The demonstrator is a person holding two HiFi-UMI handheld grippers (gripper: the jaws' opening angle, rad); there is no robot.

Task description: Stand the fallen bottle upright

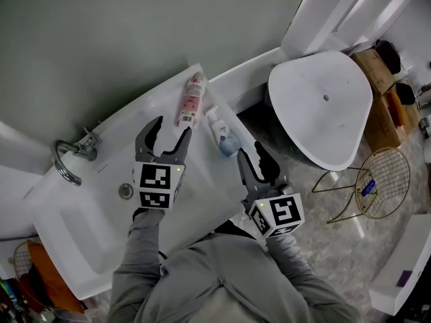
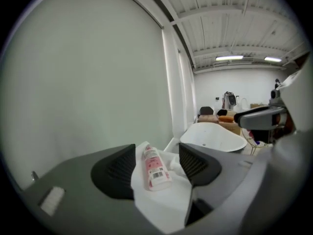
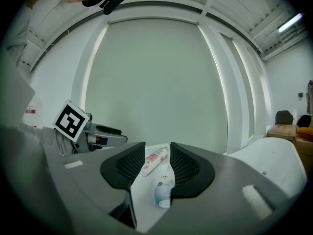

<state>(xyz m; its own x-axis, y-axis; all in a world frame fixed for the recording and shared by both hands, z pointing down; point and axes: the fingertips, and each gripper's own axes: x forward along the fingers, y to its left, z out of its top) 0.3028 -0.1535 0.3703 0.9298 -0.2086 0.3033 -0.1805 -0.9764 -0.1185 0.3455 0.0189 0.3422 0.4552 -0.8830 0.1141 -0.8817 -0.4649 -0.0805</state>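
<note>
Two bottles lie on their sides at the far right end of the white sink counter (image 1: pixel 161 106). One is a pink-and-white bottle (image 1: pixel 191 99) (image 2: pixel 155 168) (image 3: pixel 155 160). The other is a smaller white bottle with a blue label (image 1: pixel 221 133) (image 3: pixel 164 190), close to the counter's edge. My left gripper (image 1: pixel 170 128) (image 2: pixel 156 156) hovers just short of the pink bottle with its jaws open around nothing. My right gripper (image 1: pixel 251 153) (image 3: pixel 157 161) hangs off the counter's right edge. It points at the small bottle, and its jaws stand apart and hold nothing.
A chrome tap (image 1: pixel 74 155) and the basin with its drain (image 1: pixel 126 191) lie left of my left gripper. A white bathtub (image 1: pixel 323 106) stands to the right past the counter. A wire basket (image 1: pixel 384 180) and cardboard boxes (image 1: pixel 377 73) sit on the floor beyond it. A grey wall backs the counter.
</note>
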